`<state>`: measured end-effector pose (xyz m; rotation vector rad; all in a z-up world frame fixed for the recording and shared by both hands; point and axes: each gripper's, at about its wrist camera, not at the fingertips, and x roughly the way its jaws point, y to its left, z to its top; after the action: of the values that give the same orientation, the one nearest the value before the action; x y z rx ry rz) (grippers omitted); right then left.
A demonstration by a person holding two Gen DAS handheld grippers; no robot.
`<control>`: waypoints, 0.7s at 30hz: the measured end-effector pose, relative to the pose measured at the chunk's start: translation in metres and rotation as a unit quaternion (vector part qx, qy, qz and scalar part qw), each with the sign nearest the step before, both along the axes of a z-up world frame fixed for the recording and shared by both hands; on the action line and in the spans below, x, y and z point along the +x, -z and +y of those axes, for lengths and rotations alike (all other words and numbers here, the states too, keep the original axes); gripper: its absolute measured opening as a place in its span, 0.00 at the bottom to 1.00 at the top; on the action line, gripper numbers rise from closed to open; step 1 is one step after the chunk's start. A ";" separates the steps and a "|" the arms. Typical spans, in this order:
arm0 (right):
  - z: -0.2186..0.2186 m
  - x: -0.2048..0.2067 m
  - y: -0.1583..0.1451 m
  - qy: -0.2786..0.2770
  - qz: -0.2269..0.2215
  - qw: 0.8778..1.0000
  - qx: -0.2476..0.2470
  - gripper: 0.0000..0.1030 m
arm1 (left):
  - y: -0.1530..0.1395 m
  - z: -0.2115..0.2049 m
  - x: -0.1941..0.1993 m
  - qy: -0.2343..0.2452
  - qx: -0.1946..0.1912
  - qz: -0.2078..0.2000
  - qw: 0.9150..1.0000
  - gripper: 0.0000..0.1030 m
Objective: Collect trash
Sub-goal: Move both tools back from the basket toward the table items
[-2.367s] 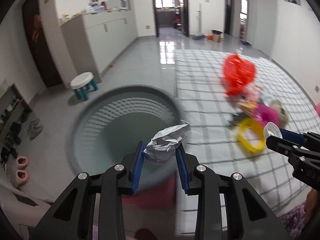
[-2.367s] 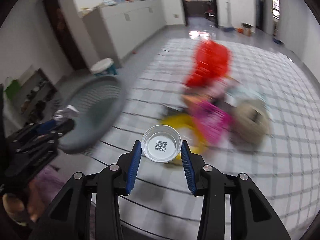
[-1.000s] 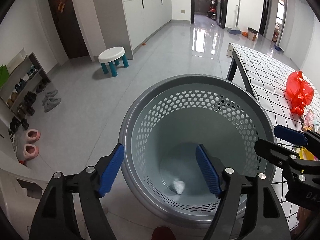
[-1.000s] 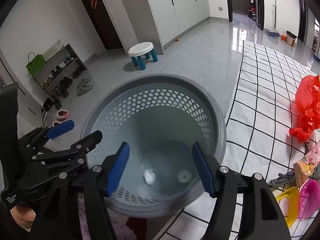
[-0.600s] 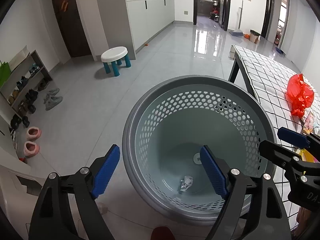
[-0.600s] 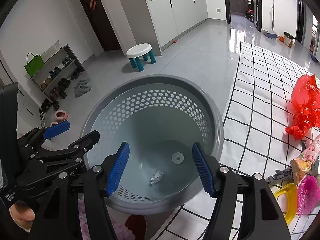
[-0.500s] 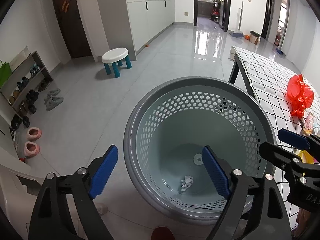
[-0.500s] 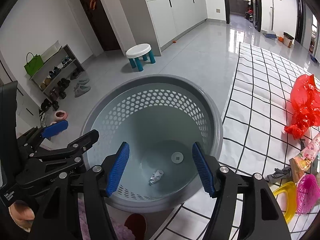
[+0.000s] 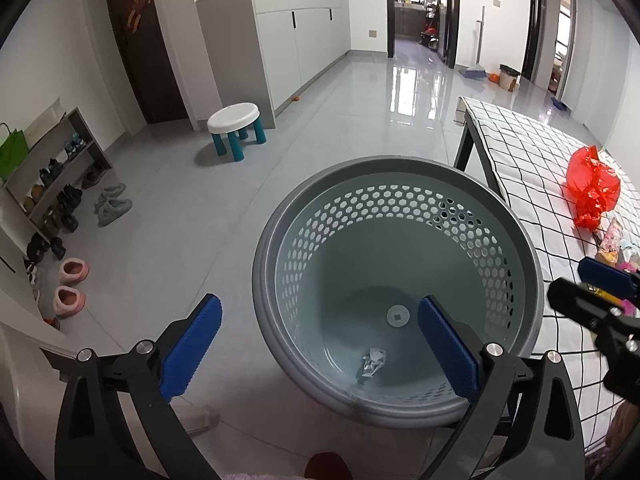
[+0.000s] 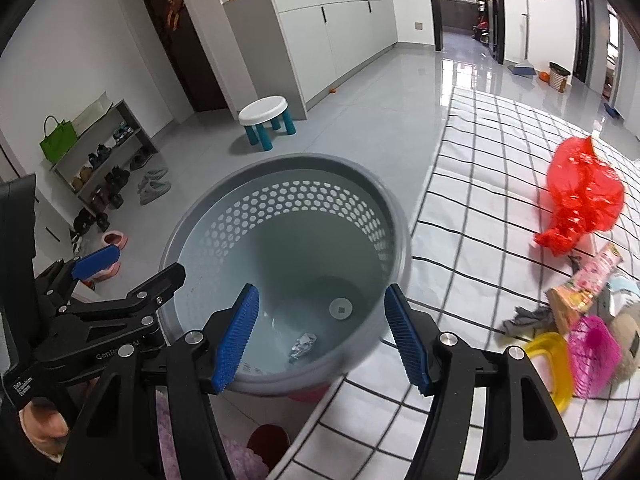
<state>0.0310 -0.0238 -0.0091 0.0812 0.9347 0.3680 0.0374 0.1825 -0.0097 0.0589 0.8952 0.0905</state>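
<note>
A grey perforated basket stands on the floor beside the table; it also shows in the right wrist view. A crumpled foil ball and a white round lid lie on its bottom; the right wrist view shows the foil ball and the lid too. My left gripper is open and empty above the basket's near rim. My right gripper is open and empty above the basket. More trash lies on the checked table: a red plastic bag and snack wrappers.
The checked table also carries a yellow ring, a pink mesh thing and a grey rag. On the floor are a small white stool, a shoe rack, slippers and a red slipper.
Both grippers, open since dropping the foil ball and the lid into the basket, have drawn slightly back. The right view has swung a little right, showing more of the table.
</note>
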 end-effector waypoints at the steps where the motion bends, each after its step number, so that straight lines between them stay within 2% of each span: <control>1: -0.004 -0.003 -0.002 0.004 -0.002 1.000 -0.001 0.61 | 0.000 -0.001 -0.001 0.000 -0.001 0.001 1.000 0.94; 10: -0.033 -0.028 -0.012 0.034 -0.011 0.999 -0.006 0.61 | -0.006 -0.015 -0.018 0.009 -0.013 0.008 1.000 0.94; 21: -0.088 -0.061 -0.013 0.086 -0.012 0.996 -0.007 0.61 | -0.012 -0.064 -0.038 0.049 -0.012 0.011 0.999 0.94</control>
<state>-0.0304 -0.1113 0.0041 0.1434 0.8982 0.2037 -0.0006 0.1183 0.0022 0.0826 0.9141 -0.0126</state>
